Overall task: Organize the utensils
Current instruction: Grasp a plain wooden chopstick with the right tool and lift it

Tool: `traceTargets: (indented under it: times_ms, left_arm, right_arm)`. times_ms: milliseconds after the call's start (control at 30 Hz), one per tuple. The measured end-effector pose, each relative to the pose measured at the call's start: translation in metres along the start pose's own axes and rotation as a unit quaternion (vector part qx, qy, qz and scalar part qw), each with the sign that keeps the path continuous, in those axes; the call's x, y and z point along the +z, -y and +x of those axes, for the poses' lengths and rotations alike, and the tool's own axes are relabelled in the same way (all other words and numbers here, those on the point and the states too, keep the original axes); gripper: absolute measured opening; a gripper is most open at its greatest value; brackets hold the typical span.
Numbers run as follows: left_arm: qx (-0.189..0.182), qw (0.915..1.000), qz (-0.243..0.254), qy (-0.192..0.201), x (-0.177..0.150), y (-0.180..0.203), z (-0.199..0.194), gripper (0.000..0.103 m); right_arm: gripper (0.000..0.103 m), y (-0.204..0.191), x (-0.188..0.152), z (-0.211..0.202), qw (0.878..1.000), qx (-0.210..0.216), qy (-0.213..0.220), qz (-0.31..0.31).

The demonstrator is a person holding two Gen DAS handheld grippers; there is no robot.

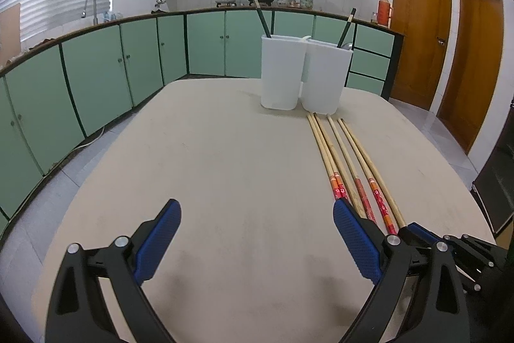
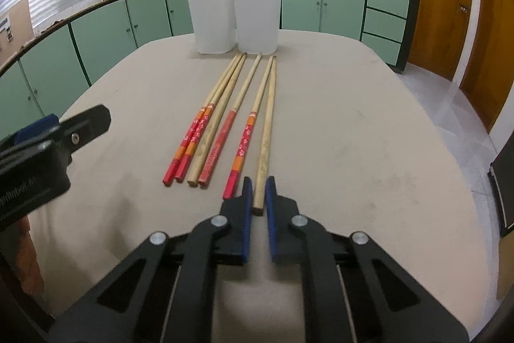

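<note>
Several long wooden chopsticks [image 2: 225, 118] lie side by side on the beige table [image 2: 353, 134], some with red and orange handles; they also show in the left wrist view [image 1: 347, 159]. My right gripper [image 2: 259, 185] is shut on the plain wooden chopstick [image 2: 268, 124] at the right of the row, gripping its near end. My left gripper [image 1: 257, 214] is open and empty, low over the table left of the chopsticks; it shows in the right wrist view [image 2: 48, 143]. Two white holders [image 1: 302, 76] stand beyond the chopsticks, each with a dark utensil in it.
Green cabinets with a counter [image 1: 128, 18] curve behind the table, with a sink tap, pots and a red thermos on top. Wooden doors [image 1: 420, 34] stand at the right. A dark object [image 1: 501, 176] sits off the table's right edge.
</note>
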State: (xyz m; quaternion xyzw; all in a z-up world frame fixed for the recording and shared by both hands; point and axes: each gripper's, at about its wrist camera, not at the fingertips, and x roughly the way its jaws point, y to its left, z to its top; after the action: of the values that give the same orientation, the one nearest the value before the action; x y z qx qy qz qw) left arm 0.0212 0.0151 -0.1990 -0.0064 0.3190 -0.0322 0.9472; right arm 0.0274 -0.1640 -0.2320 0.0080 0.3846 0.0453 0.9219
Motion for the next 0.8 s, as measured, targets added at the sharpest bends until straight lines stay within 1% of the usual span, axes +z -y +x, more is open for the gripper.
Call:
traceTargets:
  times_ms: [133,333,433,567,667,800]
  left_arm:
    - [-0.01,0.9999,0.003,-0.007,-0.002,0.006,0.001,0.093]
    - [-0.031,0.9992,0.012,-0.024,-0.006,0.02,0.007,0.091]
    - [-0.032,0.9988,0.017,-0.034,-0.012,0.027,0.013,0.091]
    - [-0.031,0.9982,0.018,-0.049,-0.017,0.031,0.02,0.09]
    - [-0.027,0.9979,0.024,-0.055,-0.018,0.033,0.022,0.089]
    - [-0.027,0.9967,0.019,-0.074,-0.019,0.032,0.03,0.085]
  right_arm:
    - [0.006,0.012,0.003,-0.001,1.0,0.006,-0.002,0.028]
    - [0.006,0.035,0.005,-0.005,0.998,-0.009,0.002,0.055]
    - [0.006,0.041,0.007,-0.009,0.998,-0.017,0.015,0.057]
    - [0.006,0.039,0.008,-0.013,0.998,-0.018,0.027,0.048]
    - [0.006,0.038,0.007,-0.012,0.998,-0.015,0.028,0.045]
    - [0.006,0.038,0.006,-0.012,0.998,-0.014,0.028,0.047]
